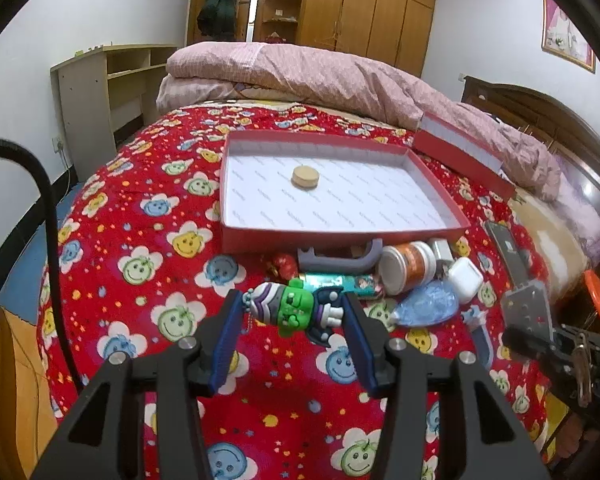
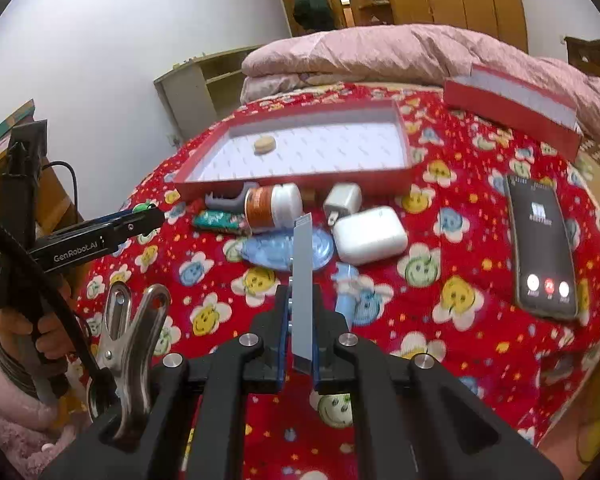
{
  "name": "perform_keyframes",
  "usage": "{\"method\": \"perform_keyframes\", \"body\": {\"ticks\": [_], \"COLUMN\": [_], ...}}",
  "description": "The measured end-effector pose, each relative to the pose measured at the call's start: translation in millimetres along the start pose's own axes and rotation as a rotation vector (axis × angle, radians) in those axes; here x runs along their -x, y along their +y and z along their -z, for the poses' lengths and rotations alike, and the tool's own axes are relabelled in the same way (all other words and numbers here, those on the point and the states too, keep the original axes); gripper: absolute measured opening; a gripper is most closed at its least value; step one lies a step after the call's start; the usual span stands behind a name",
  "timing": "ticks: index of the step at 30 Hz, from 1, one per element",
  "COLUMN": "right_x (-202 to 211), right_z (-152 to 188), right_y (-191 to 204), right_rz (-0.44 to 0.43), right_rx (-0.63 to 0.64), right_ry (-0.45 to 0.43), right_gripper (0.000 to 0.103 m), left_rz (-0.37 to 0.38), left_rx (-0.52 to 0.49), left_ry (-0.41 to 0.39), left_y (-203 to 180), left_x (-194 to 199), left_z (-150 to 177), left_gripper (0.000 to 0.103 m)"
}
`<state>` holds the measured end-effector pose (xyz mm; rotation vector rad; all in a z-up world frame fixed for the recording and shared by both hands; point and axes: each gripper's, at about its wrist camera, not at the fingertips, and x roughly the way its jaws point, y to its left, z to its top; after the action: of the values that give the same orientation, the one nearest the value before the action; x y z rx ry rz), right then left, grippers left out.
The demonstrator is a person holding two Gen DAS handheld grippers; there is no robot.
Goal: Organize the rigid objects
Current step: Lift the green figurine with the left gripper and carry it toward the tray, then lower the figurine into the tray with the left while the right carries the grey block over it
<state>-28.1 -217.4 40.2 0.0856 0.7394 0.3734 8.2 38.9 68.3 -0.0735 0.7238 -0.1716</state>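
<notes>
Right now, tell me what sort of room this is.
A bedroom, most likely: the work surface is a bed with a red cartoon bedspread, a folded pink quilt lies at its far end, and wooden wardrobes line the back wall.

The bedspread [image 1: 148, 240] is red with smiling flowers in yellow, green and blue. The box [image 1: 340, 238] is red outside, white-lined, holding a tan disc [image 1: 305, 176]. The quilt [image 1: 300, 72] is pink.

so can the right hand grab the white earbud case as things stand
Probably not yet. The right gripper is already shut on a flat grey strip, so its fingers are taken. The white earbud case lies uncovered on the bedspread ahead with nothing on top, so the path looks free once the strip is released.
</notes>
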Motion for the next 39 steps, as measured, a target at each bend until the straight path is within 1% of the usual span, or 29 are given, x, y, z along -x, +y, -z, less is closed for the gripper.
{"method": "perform_keyframes", "body": {"ticks": [9, 20, 24, 27, 32, 39], "right_x": [0, -5, -13, -21, -34, -67], "right_z": [-21, -59, -77, -93, -116, -144], "right_y": [-4, -2, -3, -5, -9, -17], "right_rz": [-0.030, -0.041, -0.041, -0.042, -0.036, -0.023], "right_rx": [-0.004, 0.047, 0.061, 0.062, 0.066, 0.058], "right_ry": [0.007, 0.002, 0.013, 0.022, 0.032, 0.053], "right_gripper": [0.010, 0.010, 0.010, 0.010, 0.010, 0.010], "left_rz": [0.005, 0.009, 0.001, 0.009, -0.009, -0.024], "left_rx": [0.009, -0.030, -0.037, -0.039, -0.053, -0.050], "left_ry": [-0.002, 0.000, 0.001, 0.002, -0.002, 0.029], "left_y": [4, -3, -6, -8, -12, -16], "left_x": [3, -1, -9, -14, -27, -62], "left_z": [-22, -60, -76, -89, -109, -129], "left_gripper": [0.052, 0.052, 0.052, 0.052, 0.052, 0.052]}}
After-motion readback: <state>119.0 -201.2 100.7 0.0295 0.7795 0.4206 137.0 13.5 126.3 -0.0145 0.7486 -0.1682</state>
